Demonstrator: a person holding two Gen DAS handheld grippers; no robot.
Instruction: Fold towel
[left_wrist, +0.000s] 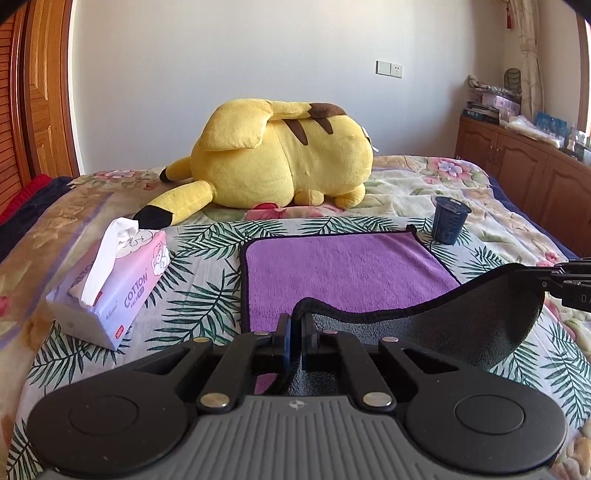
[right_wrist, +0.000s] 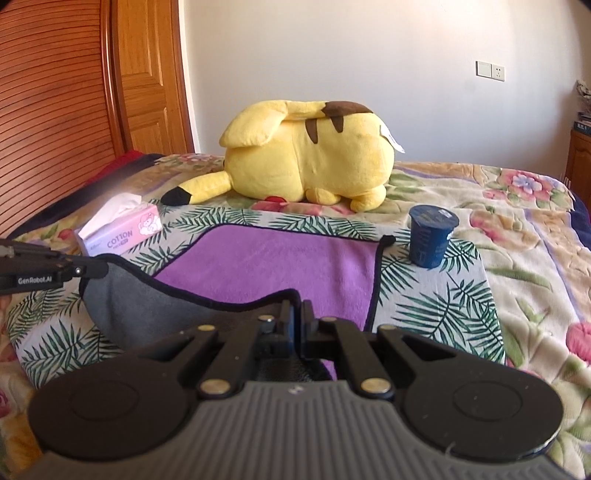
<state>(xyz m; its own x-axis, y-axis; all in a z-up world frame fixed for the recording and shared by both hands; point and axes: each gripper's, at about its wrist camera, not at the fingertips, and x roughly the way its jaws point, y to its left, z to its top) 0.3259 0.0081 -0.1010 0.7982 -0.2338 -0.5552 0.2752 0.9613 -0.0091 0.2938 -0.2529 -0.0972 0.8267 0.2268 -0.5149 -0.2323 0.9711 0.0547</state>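
Clearly soft and light, the towel (left_wrist: 343, 269) lies purple side up on the bed (left_wrist: 192, 295), between the tissue pack (left_wrist: 110, 280) and the blue cup (left_wrist: 448, 221). Its near edge is lifted, the grey underside sagging between both tools. The left tool (left_wrist: 295, 328) and right tool (right_wrist: 297, 317) are each closed on a near corner, the sensible hold; limp cloth will droop and could slip.

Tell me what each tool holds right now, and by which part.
Both hold the towel by its near edge: left tool at the near-left corner, right tool at the near-right corner, lifted to show the grey underside.
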